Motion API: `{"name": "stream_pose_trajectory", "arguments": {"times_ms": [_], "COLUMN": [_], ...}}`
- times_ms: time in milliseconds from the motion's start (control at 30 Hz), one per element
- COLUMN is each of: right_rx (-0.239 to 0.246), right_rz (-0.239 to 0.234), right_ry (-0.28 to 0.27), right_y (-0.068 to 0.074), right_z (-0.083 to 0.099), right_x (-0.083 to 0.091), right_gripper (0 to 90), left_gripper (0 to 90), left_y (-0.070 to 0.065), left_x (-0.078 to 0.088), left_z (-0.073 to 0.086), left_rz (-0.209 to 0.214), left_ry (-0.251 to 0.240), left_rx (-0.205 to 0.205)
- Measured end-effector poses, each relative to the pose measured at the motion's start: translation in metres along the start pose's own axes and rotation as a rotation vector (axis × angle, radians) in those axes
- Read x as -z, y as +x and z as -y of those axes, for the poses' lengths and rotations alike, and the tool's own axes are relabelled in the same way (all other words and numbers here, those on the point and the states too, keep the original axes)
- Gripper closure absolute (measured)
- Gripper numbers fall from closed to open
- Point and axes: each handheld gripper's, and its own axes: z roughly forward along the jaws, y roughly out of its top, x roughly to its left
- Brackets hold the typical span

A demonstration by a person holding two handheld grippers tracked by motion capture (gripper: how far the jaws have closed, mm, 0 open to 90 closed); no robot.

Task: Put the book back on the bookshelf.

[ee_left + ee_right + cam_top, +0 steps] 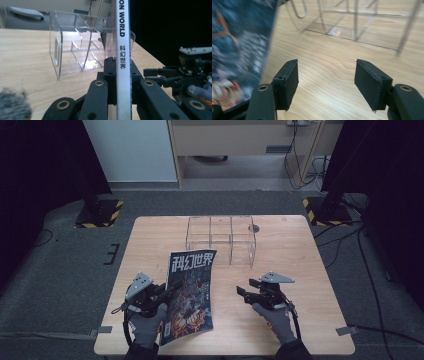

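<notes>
a lab or studio set up for recording: a lone wooden table (pixel 295 250) on grey carpet (pixel 65 270), black curtains (pixel 45 160) at both sides, stand bases with hazard tape (pixel 100 212), and loose cables (pixel 300 165) by the wall.

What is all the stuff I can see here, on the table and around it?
Magazine: one, dark illustrated cover, white spine, held upright at table's front left.
Clear acrylic organizer: one, transparent, divided compartments, table's far middle.
Table: one, light wood.
Hazard-striped stand bases: two, black and yellow, floor beyond far corners.
Left gripper: black, clamped on magazine's spine.
Right gripper: black, open, above bare table.
Gloved hands: two, grey.
</notes>
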Motion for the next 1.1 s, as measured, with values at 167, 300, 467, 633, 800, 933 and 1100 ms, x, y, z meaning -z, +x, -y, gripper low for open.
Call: {"name": "stream_pose_trajectory", "arguments": {"times_ms": [167,300,467,633,800,933,1100], "right_rx": [-0.005,-0.011,-0.012,-0.009,-0.016,-0.017,-0.018], "right_rz": [0.062,0.093,0.135,0.175,0.199,0.212,0.223], "right_ry": [0.008,0.013,0.020,0.022,0.025,0.019,0.015], "right_y": [-0.018,-0.030,-0.045,-0.059,-0.068,-0.074,-0.077], "right_z": [0.006,0.010,0.015,0.022,0.027,0.030,0.033], "right_x": [0.012,0.022,0.033,0.042,0.049,0.053,0.056], "right_gripper": [32.4,31.2,29.4,27.3,26.6,26.6,26.7], "left_gripper": [82.0,82.0,82.0,82.0,82.0,82.0,82.0], "left_y": [-0.007,-0.011,-0.014,-0.013,-0.016,-0.017,-0.017], "left_x": [0.000,0.000,0.000,0.000,-0.002,-0.001,0.000], "left_z": [-0.015,-0.028,-0.045,-0.059,-0.074,-0.087,-0.105], "left_rz": [-0.015,-0.024,-0.054,-0.069,-0.083,-0.091,-0.109], "left_ry": [-0.008,-0.010,-0.009,-0.011,-0.008,-0.022,-0.057], "left_rx": [-0.031,-0.047,-0.068,-0.069,-0.081,-0.083,-0.085]}}
